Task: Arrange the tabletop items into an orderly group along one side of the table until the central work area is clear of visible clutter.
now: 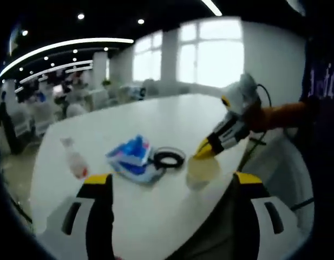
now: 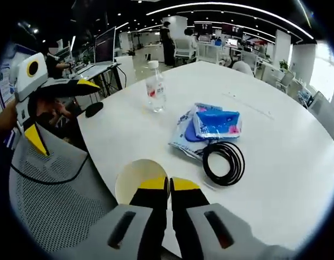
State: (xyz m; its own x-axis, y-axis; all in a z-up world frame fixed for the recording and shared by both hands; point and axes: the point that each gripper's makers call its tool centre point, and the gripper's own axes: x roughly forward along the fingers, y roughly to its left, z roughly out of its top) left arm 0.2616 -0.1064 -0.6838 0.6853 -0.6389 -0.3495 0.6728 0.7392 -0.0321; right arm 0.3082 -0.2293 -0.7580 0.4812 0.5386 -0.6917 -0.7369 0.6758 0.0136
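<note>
Here, in the left gripper view, the left gripper (image 1: 172, 181) has its two yellow-tipped jaws spread wide apart with nothing between them, hovering over the near edge of the white table (image 1: 156, 122). On the table lie a clear water bottle (image 1: 73, 158) on its side in this tilted view, a blue tissue pack (image 1: 133, 151) resting on a flat plastic packet (image 1: 138, 170), and a black cable coil (image 1: 169, 158) just beside the packet. Near the table's edge sits a pale paper cup (image 1: 203, 169), and the right gripper (image 1: 205, 149), held by a person in an orange sleeve (image 1: 280, 115), reaches in from the right with its yellow tips at the cup (whether it actually grips the rim is hard to tell from here). In the right gripper view, the right gripper (image 2: 169, 184) has its jaws pressed together with only a thin slit between them, their tips on the near rim of the paper cup (image 2: 135, 181), apparently pinching it. Beyond, the cable coil (image 2: 223, 162) lies touching the plastic packet (image 2: 184, 142), the tissue pack (image 2: 216, 124) sits on top, and the water bottle (image 2: 155, 86) stands upright farther back. The left gripper (image 2: 64, 86) shows at the left, above a grey mesh chair (image 2: 53, 195).
</note>
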